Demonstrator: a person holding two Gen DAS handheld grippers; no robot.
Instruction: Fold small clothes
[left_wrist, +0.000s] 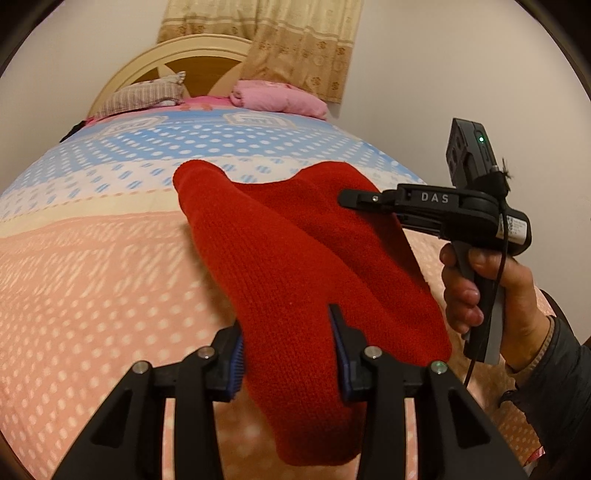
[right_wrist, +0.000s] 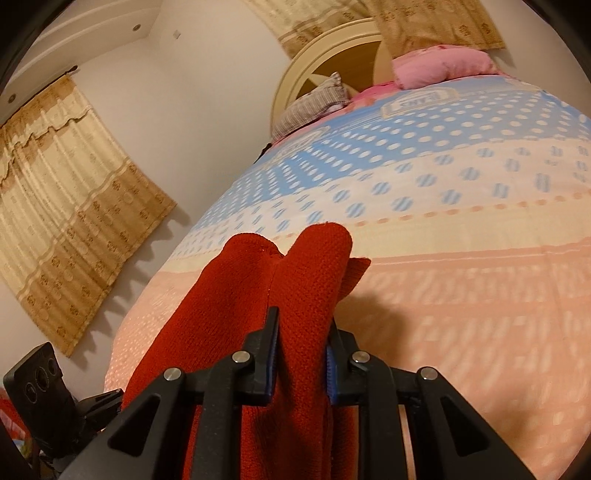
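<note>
Both hand-held grippers, left (left_wrist: 286, 350) and right (right_wrist: 301, 360), pinch a red knit garment (left_wrist: 295, 251) above the bed (left_wrist: 92, 277); folding looks barely begun.

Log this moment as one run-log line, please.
stage: carrying | left tongs: shut on red knit garment | right tongs: shut on same garment, bunched | garment: lifted over bedspread | fold: not yet laid
</note>
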